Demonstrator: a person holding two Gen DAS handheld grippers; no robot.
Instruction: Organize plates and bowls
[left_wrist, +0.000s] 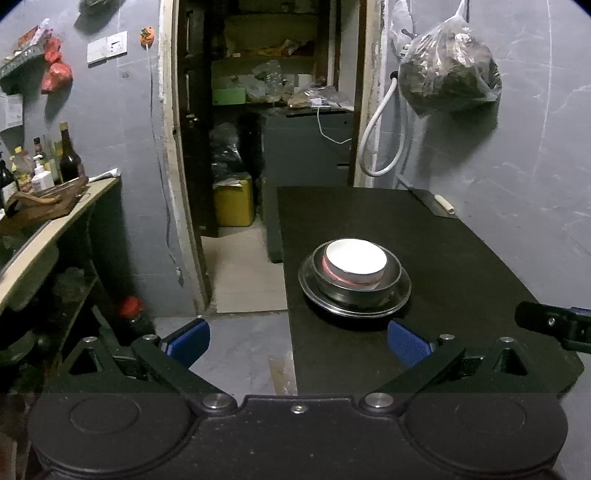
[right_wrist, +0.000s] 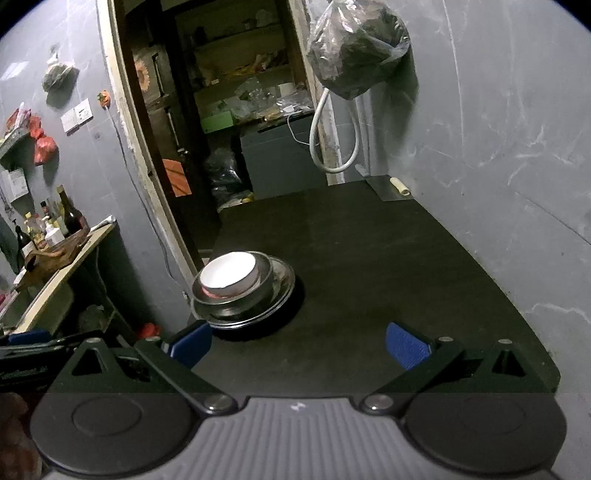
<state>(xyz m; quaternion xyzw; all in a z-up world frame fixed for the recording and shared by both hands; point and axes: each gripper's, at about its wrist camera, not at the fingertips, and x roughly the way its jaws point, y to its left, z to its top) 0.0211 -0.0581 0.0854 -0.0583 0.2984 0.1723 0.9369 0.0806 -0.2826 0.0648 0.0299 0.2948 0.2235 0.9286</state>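
A stack stands on the black table (left_wrist: 461, 251): a white bowl (left_wrist: 356, 260) sits in a steel bowl (left_wrist: 354, 290), which sits on a steel plate (left_wrist: 400, 291). The stack also shows in the right wrist view, with the white bowl (right_wrist: 228, 275), steel bowl (right_wrist: 236, 301) and plate (right_wrist: 282, 291) near the table's left edge. My left gripper (left_wrist: 299, 341) is open and empty, short of the stack. My right gripper (right_wrist: 299, 345) is open and empty, to the right of the stack and nearer than it. Part of the right gripper shows at the left wrist view's right edge (left_wrist: 554, 323).
A cleaver (left_wrist: 436, 203) lies at the table's far right corner by the grey wall. A full plastic bag (left_wrist: 450, 70) hangs above it. A counter with bottles (left_wrist: 70, 158) stands at the left. An open doorway (left_wrist: 258, 147) lies behind the table.
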